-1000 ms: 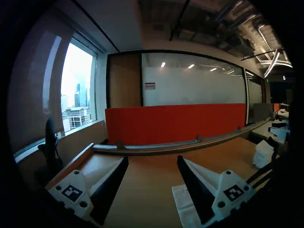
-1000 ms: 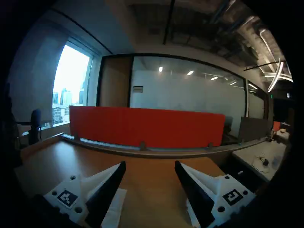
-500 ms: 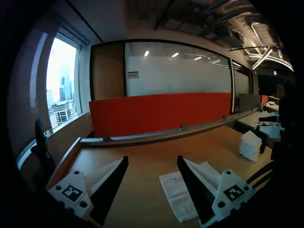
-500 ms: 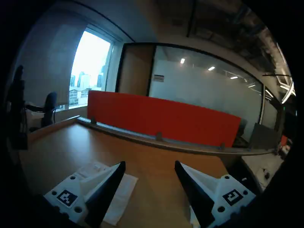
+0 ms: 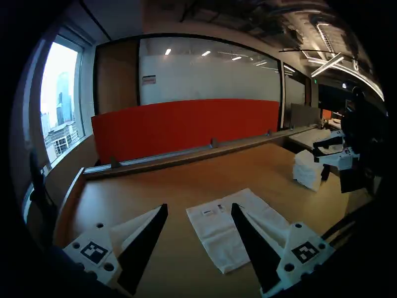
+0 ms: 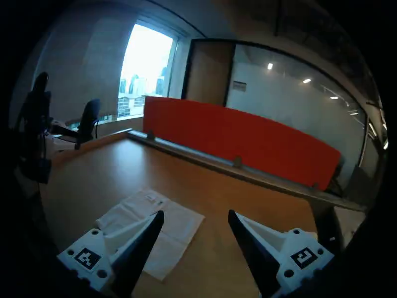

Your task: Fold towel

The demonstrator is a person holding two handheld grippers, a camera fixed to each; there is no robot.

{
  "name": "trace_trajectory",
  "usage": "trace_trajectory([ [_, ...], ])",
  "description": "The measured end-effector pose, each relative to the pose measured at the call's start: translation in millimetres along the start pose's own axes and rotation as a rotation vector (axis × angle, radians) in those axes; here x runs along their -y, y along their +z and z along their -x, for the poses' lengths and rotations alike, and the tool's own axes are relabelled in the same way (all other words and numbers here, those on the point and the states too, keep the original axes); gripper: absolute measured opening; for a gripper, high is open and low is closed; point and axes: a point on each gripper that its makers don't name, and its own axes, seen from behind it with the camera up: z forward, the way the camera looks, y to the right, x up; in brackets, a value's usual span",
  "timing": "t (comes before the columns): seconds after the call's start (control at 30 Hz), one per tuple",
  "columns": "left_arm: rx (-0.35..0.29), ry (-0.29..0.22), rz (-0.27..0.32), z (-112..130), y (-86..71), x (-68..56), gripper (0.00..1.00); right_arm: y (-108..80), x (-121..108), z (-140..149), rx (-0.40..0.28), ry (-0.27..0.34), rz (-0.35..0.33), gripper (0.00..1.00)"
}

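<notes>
White towel (image 5: pixel 218 231) lies flat, unfolded, on wooden desk (image 5: pixel 149 188). Left gripper (image 5: pixel 198 208) over it, fingers spread, empty. Right gripper (image 6: pixel 196 214) likewise spread, holding nothing. Folded stack (image 5: pixel 307 171) well apart.

Desk (image 5: pixel 149 191): bare wood all round the flat towel (image 5: pixel 223 231), open to reach from every side.
Right side: white stack (image 5: pixel 307 171) (folded cloths, it seems) stands well apart from the towel.
Far edge: red partition (image 5: pixel 183 126) closes the back.
</notes>
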Motion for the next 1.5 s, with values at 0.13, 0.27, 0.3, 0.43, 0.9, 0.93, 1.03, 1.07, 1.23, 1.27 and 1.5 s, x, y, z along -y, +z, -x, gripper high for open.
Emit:
trace_trajectory([
  [0.13, 0.023, 0.018, 0.02, 8.9, 2.0, -4.7, 0.95, 3.5, 6.4, 6.0, 0.026, -0.008, -0.032, 1.0],
  [0.27, 0.042, 0.035, 0.042, 17.0, 5.1, -10.9, 0.95, 5.7, 11.6, 11.5, 0.044, -0.017, -0.058, 1.0],
  [0.3, 0.047, 0.039, 0.048, 19.0, 6.0, -12.6, 0.95, 6.1, 12.8, 13.3, 0.048, -0.019, -0.064, 1.0],
  [0.43, 0.065, 0.055, 0.076, 29.8, 10.2, -21.5, 0.95, 8.7, 16.1, 25.8, 0.074, -0.019, -0.081, 1.0],
  [0.9, 0.187, 0.105, 0.144, 96.6, 34.7, -47.8, 0.95, 25.2, 27.8, 85.9, 0.173, -0.038, -0.125, 1.0],
  [0.93, 0.195, 0.106, 0.147, 100.6, 36.7, -49.0, 0.95, 26.8, 29.0, 88.9, 0.178, -0.041, -0.128, 1.0],
  [1.03, 0.218, 0.103, 0.158, 112.9, 42.9, -52.9, 0.95, 31.7, 32.7, 98.6, 0.193, -0.048, -0.137, 1.0],
  [1.07, 0.228, 0.099, 0.163, 117.2, 45.1, -54.4, 0.95, 33.3, 34.0, 102.3, 0.2, -0.051, -0.141, 1.0],
  [1.23, 0.261, 0.094, 0.178, 134.9, 54.2, -58.5, 0.95, 40.2, 40.8, 121.9, 0.234, -0.058, -0.158, 1.0],
  [1.27, 0.268, 0.096, 0.18, 138.6, 55.9, -58.8, 0.95, 41.7, 42.3, 126.5, 0.241, -0.059, -0.162, 1.0],
  [1.5, 0.324, 0.108, 0.194, 167.1, 66.0, -61.2, 0.95, 50.7, 52.3, 153.2, 0.288, -0.069, -0.188, 1.0],
])
